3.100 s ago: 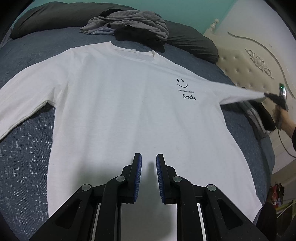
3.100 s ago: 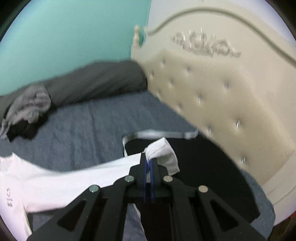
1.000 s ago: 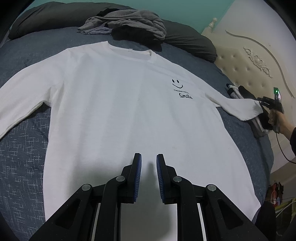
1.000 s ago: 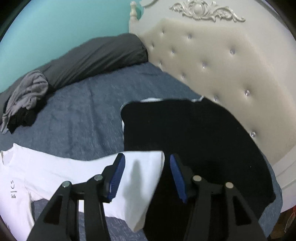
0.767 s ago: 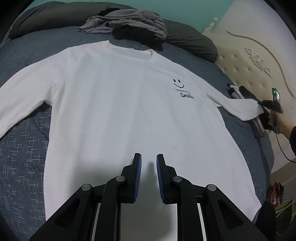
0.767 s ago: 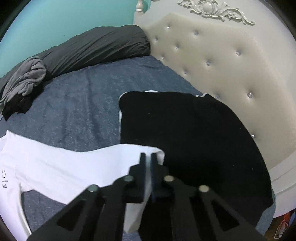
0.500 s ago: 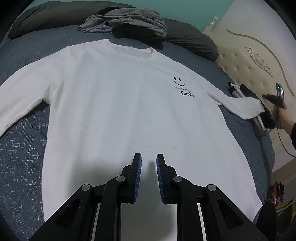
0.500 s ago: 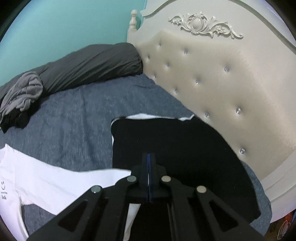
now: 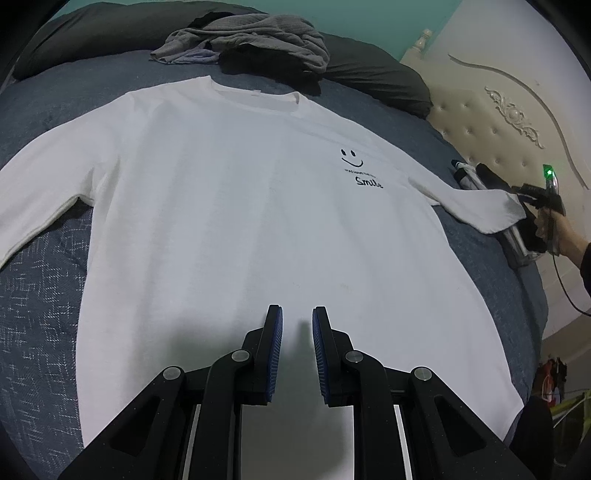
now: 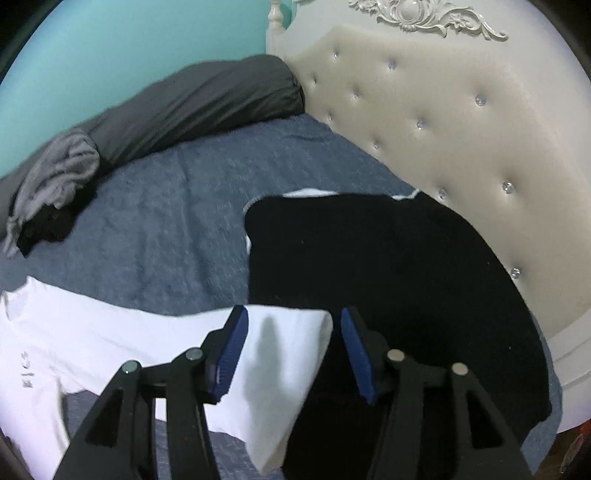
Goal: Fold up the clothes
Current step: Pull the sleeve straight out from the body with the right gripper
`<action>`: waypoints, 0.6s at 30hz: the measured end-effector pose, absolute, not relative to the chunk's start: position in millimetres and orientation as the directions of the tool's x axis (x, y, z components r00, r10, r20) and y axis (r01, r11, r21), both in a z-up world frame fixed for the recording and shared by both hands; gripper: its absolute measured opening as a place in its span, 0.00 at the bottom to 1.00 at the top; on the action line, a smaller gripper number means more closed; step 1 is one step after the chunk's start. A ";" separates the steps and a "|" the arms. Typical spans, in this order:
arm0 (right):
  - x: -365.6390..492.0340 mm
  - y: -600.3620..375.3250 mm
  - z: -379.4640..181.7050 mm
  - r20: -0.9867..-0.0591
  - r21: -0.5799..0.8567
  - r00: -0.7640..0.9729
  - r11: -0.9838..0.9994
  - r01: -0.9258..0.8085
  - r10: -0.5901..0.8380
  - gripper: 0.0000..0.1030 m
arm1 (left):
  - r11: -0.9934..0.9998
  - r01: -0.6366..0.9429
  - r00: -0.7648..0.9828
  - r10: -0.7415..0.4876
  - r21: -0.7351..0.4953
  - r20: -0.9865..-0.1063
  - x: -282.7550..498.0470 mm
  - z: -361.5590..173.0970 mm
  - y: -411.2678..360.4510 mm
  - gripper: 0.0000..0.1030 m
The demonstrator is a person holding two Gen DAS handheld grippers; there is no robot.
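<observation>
White shirt [image 9: 236, 206] cuff between right gripper [image 10: 291, 347] fingers [image 10: 232, 347]

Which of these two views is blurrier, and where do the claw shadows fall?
Right wrist view: softer, smeared at the headboard; right claw shadows the sleeve. Left wrist view: sharp; left claw shadows the white shirt.

White long-sleeved shirt [image 9: 229, 206] – plain, with a small black smiley face and black "Smile" lettering [image 9: 364, 173] on the chest – lies on a blue-grey bedspread [image 9: 40, 280] flecked with a fine pale weave. Dark grey pillows [image 10: 192, 107], a crumpled mid-grey garment [image 9: 255, 33] and a black folded garment [image 10: 388, 266] edged in white are noted; headboard [image 10: 461, 122] cream, tufted, with clear studs and white scrollwork; wall [image 10: 129, 40] turquoise. Both grippers are black with blue pads [image 10: 231, 350].
</observation>
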State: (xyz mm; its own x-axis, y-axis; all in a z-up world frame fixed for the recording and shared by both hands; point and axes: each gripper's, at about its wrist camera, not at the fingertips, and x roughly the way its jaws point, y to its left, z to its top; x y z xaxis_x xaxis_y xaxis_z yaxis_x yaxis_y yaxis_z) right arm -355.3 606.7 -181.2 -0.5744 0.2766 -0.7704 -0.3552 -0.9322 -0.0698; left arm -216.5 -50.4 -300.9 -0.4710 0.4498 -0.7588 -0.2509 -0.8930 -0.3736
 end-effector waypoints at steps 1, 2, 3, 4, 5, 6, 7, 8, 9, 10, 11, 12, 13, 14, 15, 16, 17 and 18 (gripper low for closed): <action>-355.6 606.2 -183.6 -0.773 -0.080 -0.569 -0.932 -0.353 0.281 0.48 | -0.893 -0.251 -0.472 0.449 -0.373 -0.758 -216.2 -300.6 -50.5 0.18; -355.9 605.6 -186.0 -0.775 -0.089 -0.564 -0.933 -0.350 0.286 0.43 | -0.894 -0.251 -0.474 0.449 -0.372 -0.758 -215.9 -300.4 -50.5 0.18; -356.1 605.1 -188.4 -0.777 -0.099 -0.559 -0.933 -0.347 0.290 0.33 | -0.894 -0.250 -0.472 0.448 -0.373 -0.759 -215.9 -301.0 -50.5 0.18; -356.4 604.6 -190.7 -0.779 -0.109 -0.554 -0.933 -0.344 0.295 0.25 | -0.894 -0.248 -0.471 0.448 -0.373 -0.760 -215.8 -301.6 -50.5 0.18; -356.7 604.1 -193.1 -0.781 -0.118 -0.549 -0.933 -0.341 0.300 0.23 | -0.894 -0.247 -0.469 0.448 -0.374 -0.761 -215.8 -302.5 -50.6 0.18; -357.0 603.6 -195.5 -0.782 -0.128 -0.543 -0.932 -0.338 0.304 0.18 | -0.894 -0.246 -0.467 0.448 -0.374 -0.763 -215.8 -303.5 -50.7 0.18; -357.2 603.1 -197.9 -0.784 -0.137 -0.538 -0.932 -0.335 0.309 0.13 | -0.894 -0.245 -0.466 0.448 -0.375 -0.763 -215.8 -303.8 -50.7 0.18; -356.2 602.8 -199.4 -0.784 -0.143 -0.537 -0.933 -0.331 0.311 0.12 | -0.894 -0.245 -0.466 0.448 -0.375 -0.763 -215.7 -303.6 -50.2 0.18; -354.5 602.0 -200.0 -0.781 -0.149 -0.540 -0.934 -0.325 0.313 0.07 | -0.894 -0.245 -0.466 0.448 -0.375 -0.763 -215.6 -303.5 -50.0 0.18; -354.1 600.2 -200.4 -0.778 -0.166 -0.540 -0.934 -0.316 0.321 0.05 | -0.894 -0.246 -0.466 0.448 -0.375 -0.763 -215.6 -303.5 -49.8 0.18; -354.3 598.4 -200.1 -0.771 -0.185 -0.544 -0.933 -0.307 0.332 0.04 | -0.894 -0.246 -0.465 0.448 -0.375 -0.763 -215.6 -303.5 -49.6 0.18; -354.0 598.0 -198.4 -0.762 -0.192 -0.553 -0.933 -0.304 0.337 0.04 | -0.894 -0.246 -0.465 0.448 -0.375 -0.763 -215.6 -303.4 -49.4 0.18; -352.3 598.3 -194.8 -0.750 -0.188 -0.568 -0.933 -0.307 0.338 0.04 | -0.894 -0.246 -0.465 0.448 -0.375 -0.763 -215.8 -303.4 -49.6 0.18; -350.8 598.5 -189.3 -0.733 -0.187 -0.587 -0.931 -0.313 0.344 0.04 | -0.894 -0.246 -0.465 0.448 -0.375 -0.763 -216.0 -303.4 -49.8 0.18; -350.1 599.7 -182.4 -0.716 -0.185 -0.604 -0.929 -0.320 0.351 0.04 | -0.894 -0.246 -0.465 0.448 -0.375 -0.763 -216.3 -303.4 -50.1 0.18; -349.6 602.4 -174.8 -0.703 -0.179 -0.617 -0.927 -0.328 0.354 0.03 | -0.894 -0.246 -0.466 0.448 -0.375 -0.763 -216.5 -302.9 -50.4 0.18; -349.1 605.0 -167.2 -0.689 -0.173 -0.631 -0.926 -0.336 0.358 0.03 | -0.894 -0.245 -0.467 0.449 -0.376 -0.762 -216.4 -302.5 -51.3 0.18; -348.6 607.7 -159.5 -0.675 -0.167 -0.644 -0.924 -0.344 0.361 0.03 | -0.894 -0.245 -0.469 0.448 -0.375 -0.761 -216.3 -302.1 -51.7 0.18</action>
State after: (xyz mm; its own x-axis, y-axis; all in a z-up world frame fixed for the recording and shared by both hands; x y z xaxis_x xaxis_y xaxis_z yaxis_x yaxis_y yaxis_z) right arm -348.6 607.7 -159.5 -0.6435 0.3614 -0.6748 -0.3438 -0.9241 -0.1670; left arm -216.3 -51.7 -302.1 -0.4688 0.4484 -0.7610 -0.2455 -0.8937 -0.3755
